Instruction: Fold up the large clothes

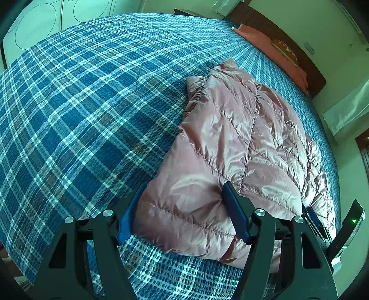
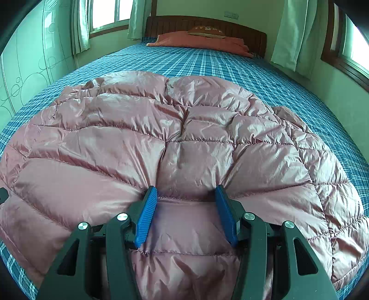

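A shiny pink quilted down jacket (image 1: 233,138) lies on the blue plaid bed (image 1: 80,103), with one part folded over the rest. My left gripper (image 1: 184,188) straddles the jacket's near left corner. Its blue pads (image 1: 235,212) press into the padding, and creases run out from the right pad. In the right wrist view the jacket (image 2: 173,129) fills the foreground. My right gripper (image 2: 185,188) is shut on a bulge of fabric at the jacket's near edge, which puckers at both pads. In the left wrist view, the right gripper's body (image 1: 346,228) shows at the right edge.
The plaid sheet stretches wide to the left of the jacket. An orange pillow (image 2: 200,41) and a brown cushion (image 2: 206,31) lie by the wooden headboard (image 2: 207,22). Curtains (image 2: 293,34) and windows line the walls. A pale wardrobe (image 2: 25,64) stands on the left.
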`<state>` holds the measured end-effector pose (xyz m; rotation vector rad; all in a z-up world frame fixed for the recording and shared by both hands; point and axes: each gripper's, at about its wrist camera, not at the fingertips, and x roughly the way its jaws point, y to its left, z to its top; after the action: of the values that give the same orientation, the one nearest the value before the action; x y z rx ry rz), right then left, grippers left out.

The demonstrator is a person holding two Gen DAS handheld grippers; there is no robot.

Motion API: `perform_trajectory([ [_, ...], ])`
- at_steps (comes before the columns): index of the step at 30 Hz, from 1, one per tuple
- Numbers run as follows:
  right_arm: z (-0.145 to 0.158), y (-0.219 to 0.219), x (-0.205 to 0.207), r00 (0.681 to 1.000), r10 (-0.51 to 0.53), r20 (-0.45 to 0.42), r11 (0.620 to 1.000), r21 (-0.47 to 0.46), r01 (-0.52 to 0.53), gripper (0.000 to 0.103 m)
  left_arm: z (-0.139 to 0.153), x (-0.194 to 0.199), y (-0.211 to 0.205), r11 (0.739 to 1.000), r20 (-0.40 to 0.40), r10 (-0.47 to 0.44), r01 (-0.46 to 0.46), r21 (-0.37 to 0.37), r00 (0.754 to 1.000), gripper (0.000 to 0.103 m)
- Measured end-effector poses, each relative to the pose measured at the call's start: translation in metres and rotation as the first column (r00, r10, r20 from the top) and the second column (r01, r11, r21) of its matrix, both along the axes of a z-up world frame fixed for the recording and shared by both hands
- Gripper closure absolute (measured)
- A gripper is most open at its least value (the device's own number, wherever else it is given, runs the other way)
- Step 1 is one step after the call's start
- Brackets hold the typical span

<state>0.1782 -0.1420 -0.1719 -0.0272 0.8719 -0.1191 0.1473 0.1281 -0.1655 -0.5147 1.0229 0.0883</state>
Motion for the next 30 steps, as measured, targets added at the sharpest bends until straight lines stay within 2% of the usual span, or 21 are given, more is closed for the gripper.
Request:
perform_trajectory([
  [5, 0.000, 0.000, 0.000, 1.000, 0.000, 0.001, 1.000, 0.000, 0.000, 0.051, 0.001, -0.009, 0.005, 0.998, -0.030, 0.024, -0.025, -0.054, 0.999, 0.035],
  [11, 0.000, 0.000, 0.000, 1.000, -0.001, 0.001, 1.000, -0.002, 0.001, 0.051, -0.001, -0.017, 0.014, 0.990, -0.027, 0.041, -0.044, -0.131, 0.999, 0.035],
  [18, 0.000, 0.001, 0.001, 1.000, -0.001, 0.001, 1.000, -0.004, 0.001, 0.051, -0.011, 0.016, 0.010, 0.984, 0.004, -0.011, 0.012, -0.180, 1.000, 0.032],
  [25, -0.001, 0.001, 0.002, 1.000, -0.003, 0.002, 1.000, -0.008, 0.003, 0.051, -0.019, 0.041, 0.012, 0.965, 0.026, -0.021, 0.027, -0.262, 0.999, 0.032],
  [30, -0.001, 0.002, 0.003, 1.000, -0.004, 0.003, 1.000, -0.011, 0.004, 0.051, -0.019, 0.052, 0.005, 0.971, 0.042, -0.040, 0.049, -0.236, 0.998, 0.032],
])
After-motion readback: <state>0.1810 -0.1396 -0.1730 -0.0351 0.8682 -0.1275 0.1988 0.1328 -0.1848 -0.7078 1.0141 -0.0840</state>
